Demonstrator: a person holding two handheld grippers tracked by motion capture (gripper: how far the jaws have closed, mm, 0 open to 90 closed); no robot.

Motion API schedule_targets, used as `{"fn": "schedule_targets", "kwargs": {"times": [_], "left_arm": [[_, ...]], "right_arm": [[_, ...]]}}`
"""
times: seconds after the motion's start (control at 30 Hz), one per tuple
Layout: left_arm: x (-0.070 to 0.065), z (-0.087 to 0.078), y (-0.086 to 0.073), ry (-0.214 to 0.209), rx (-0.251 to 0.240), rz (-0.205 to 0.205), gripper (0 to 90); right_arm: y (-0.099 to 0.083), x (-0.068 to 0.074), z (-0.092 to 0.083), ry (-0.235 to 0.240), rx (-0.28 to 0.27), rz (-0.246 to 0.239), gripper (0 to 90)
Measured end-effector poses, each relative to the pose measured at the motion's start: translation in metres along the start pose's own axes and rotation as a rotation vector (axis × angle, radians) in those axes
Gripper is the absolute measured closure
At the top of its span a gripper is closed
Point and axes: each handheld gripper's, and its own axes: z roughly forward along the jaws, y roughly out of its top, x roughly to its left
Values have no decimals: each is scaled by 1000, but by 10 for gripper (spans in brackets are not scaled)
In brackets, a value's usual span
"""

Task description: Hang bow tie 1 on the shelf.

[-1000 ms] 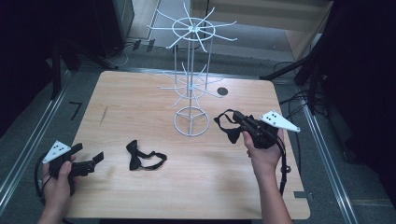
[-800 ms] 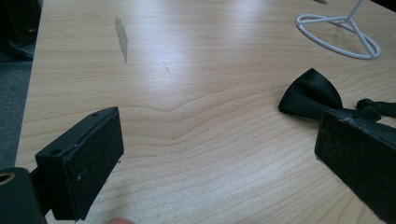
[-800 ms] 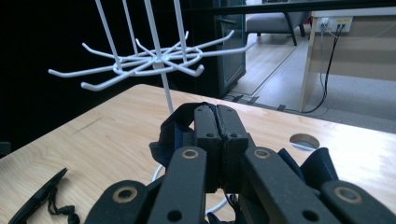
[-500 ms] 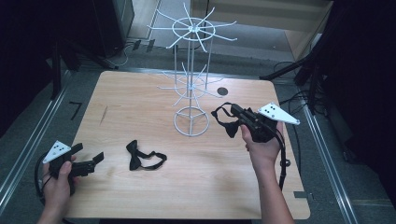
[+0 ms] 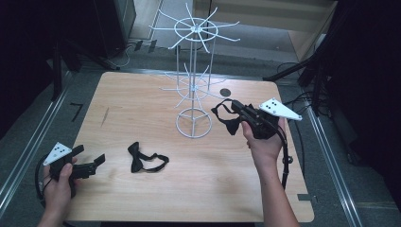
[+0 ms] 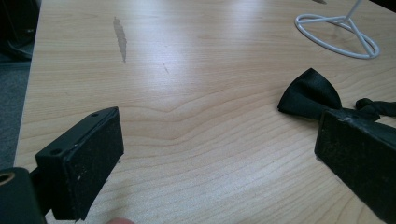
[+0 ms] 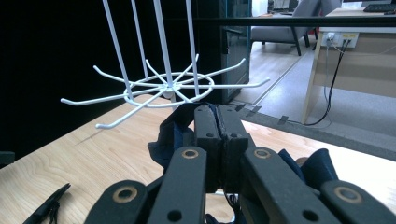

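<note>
A black bow tie (image 5: 228, 117) is clamped in the right gripper (image 5: 235, 115), which is held above the worktop (image 5: 142, 104) near its right edge, just beside the white wire rack (image 5: 194, 85). In the right gripper view the jaws are seen pressed together on the dark fabric, with folds of the bow tie (image 7: 175, 133) bulging out to either side of them, and the lower ring of wire hooks (image 7: 163, 88) of the rack is seen just beyond the jaw tips. The tie's strap is seen looping up and away from the gripper in the high view. The tie is lifted clear of the worktop.

A second bow tie (image 5: 144, 162) is laid flat on the worktop, toward the near edge and left of the middle, with its strap curled out to the right. It is well apart from the rack's round base (image 5: 194, 124).

The left gripper (image 5: 97, 161) is held low at the near left corner of the worktop. In the left gripper view its jaws are spread wide with nothing between them but bare wood; the second bow tie (image 6: 310, 93) is seen ahead, partly hidden behind one jaw. The rack's base (image 6: 336, 35) is seen farther off.
</note>
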Motion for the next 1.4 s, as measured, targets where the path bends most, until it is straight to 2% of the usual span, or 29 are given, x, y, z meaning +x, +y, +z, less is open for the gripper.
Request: {"fn": "schedule_targets", "kwargs": {"times": [0.4,0.63,1.4], "left_arm": [[0,0,0,-2,-2,0,16],[0,0,0,-2,-1,-1,16],[1,0,0,-2,-4,-2,16]], "right_arm": [[3,-6,10,5,13,16,900],[-1,-13,20,9,34,48,900],[-19,-19,45,15,77,111,900]]}}
